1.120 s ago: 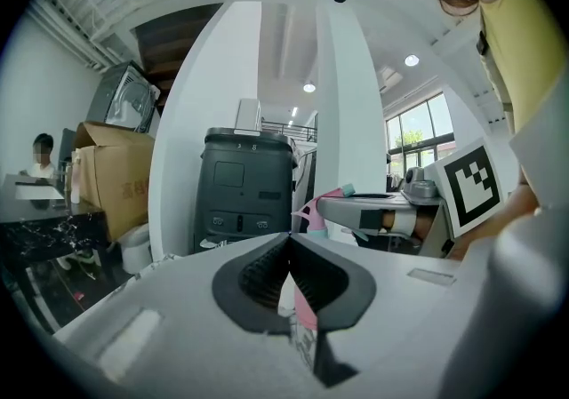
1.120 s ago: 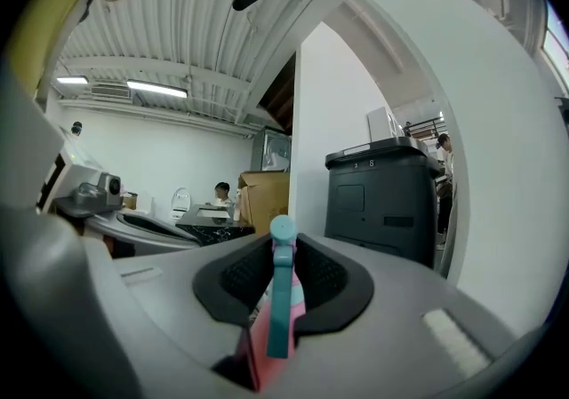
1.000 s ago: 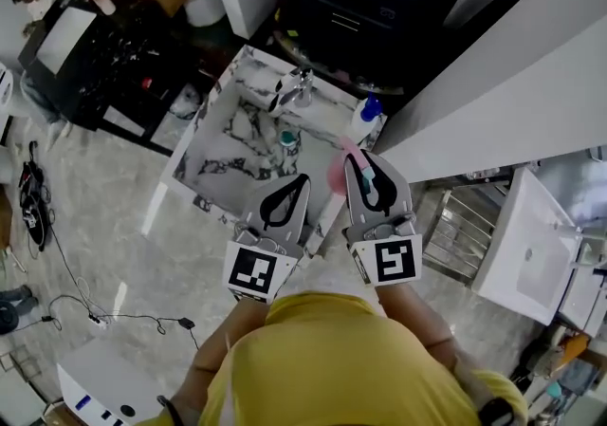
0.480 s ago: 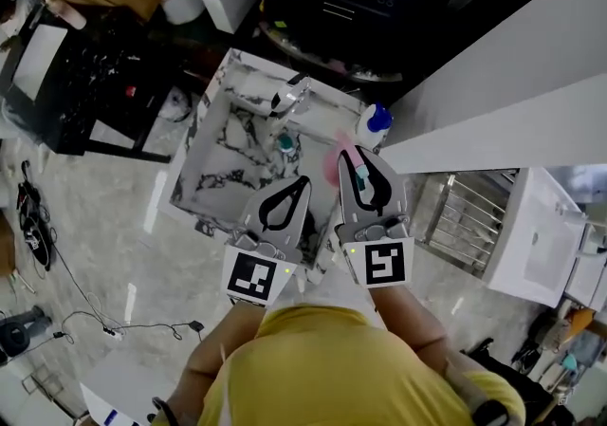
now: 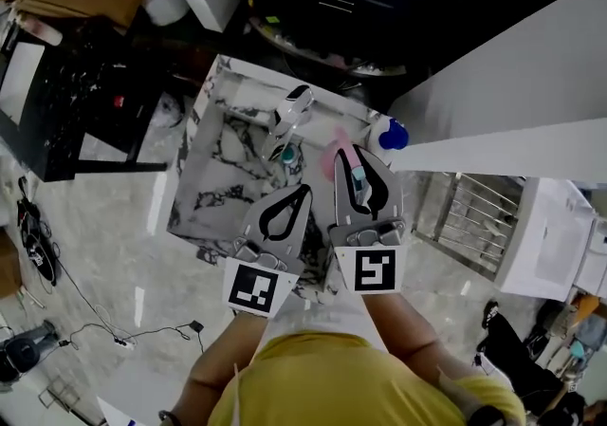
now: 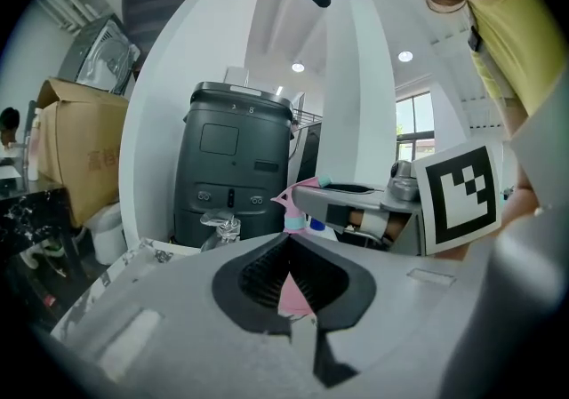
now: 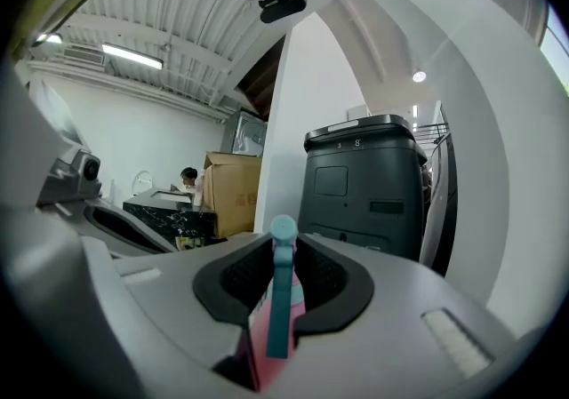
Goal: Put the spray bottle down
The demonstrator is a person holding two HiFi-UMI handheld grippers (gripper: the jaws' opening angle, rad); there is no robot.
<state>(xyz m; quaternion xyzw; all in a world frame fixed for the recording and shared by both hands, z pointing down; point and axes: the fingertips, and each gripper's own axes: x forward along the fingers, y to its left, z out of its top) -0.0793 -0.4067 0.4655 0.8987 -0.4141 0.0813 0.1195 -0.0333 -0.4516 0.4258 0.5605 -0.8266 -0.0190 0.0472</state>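
A pink spray bottle [image 5: 332, 164] with a teal trigger is clamped between the jaws of my right gripper [image 5: 356, 153], which is shut on it. In the right gripper view the bottle [image 7: 277, 299] stands upright between the pads, its teal head at the tips. The bottle hangs over the right side of a marble-patterned basin [image 5: 220, 173]. My left gripper [image 5: 304, 191] is beside it on the left, jaws closed tip to tip with nothing in them. In the left gripper view the bottle's pink nozzle [image 6: 298, 195] shows just past the left gripper [image 6: 286, 243].
A chrome faucet [image 5: 289, 116] stands at the basin's far side, with a small teal item [image 5: 287, 154] below it. A white bottle with a blue cap [image 5: 390, 135] sits at the right corner. A white counter [image 5: 512, 101] and a metal rack [image 5: 465, 225] lie to the right.
Both grippers have moved forward and down, closer over the marble basin. The right gripper still holds the spray bottle and the left stays closed.
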